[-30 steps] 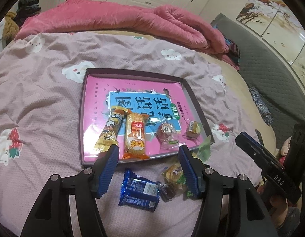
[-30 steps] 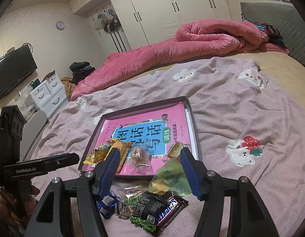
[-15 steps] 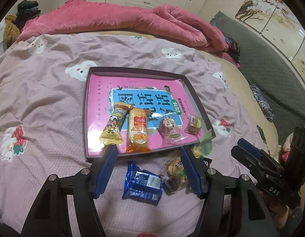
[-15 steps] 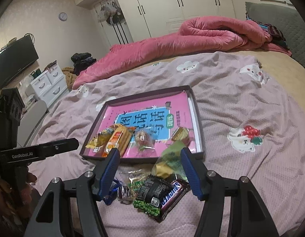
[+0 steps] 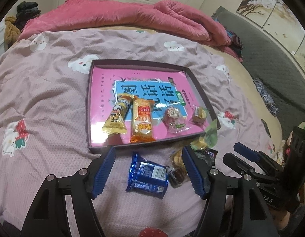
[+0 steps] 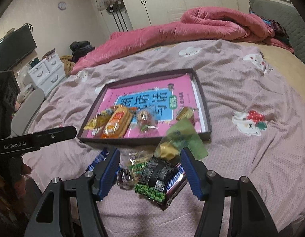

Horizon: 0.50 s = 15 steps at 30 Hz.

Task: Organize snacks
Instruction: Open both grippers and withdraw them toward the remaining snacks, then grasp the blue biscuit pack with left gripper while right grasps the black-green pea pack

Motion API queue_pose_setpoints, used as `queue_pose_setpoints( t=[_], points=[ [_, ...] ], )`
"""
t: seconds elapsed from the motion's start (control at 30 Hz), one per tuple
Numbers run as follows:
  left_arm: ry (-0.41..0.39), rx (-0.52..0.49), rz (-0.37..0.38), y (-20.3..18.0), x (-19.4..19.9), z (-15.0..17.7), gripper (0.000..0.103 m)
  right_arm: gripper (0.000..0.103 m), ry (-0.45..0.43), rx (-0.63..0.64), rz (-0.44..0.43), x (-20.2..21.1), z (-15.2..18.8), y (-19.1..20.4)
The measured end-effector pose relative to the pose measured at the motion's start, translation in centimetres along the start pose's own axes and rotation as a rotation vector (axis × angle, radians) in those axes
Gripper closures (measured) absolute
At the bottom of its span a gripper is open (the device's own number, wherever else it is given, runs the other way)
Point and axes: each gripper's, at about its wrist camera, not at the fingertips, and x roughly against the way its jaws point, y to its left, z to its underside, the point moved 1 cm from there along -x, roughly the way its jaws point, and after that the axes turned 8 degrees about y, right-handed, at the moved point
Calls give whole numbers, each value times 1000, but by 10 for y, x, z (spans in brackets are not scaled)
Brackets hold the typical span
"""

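A: Left wrist view?
B: Looks steeply down along its own fingers [image 5: 105, 169], close over the bedspread [image 5: 43, 102]; tray [image 5: 88, 106] at frame centre.
A: Right wrist view?
B: Similar downward tilt, set further right; tray [image 6: 204, 106] centre.
A: Overlap?
B: Tray, snack pile, pink quilt [image 5: 132, 15]; each view shows the other gripper at its edge.
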Motion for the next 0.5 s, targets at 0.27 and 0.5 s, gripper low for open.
queue_pose_setpoints(
  t=[0.27,0.5],
  points=[
    [26,-3,-10,0,-9,8,31,40,27,-19,9,-8,4,-4],
    [73,-14,-19,-3,-24,18,31,40,58,-14,15,-16,6,-4]
  ],
)
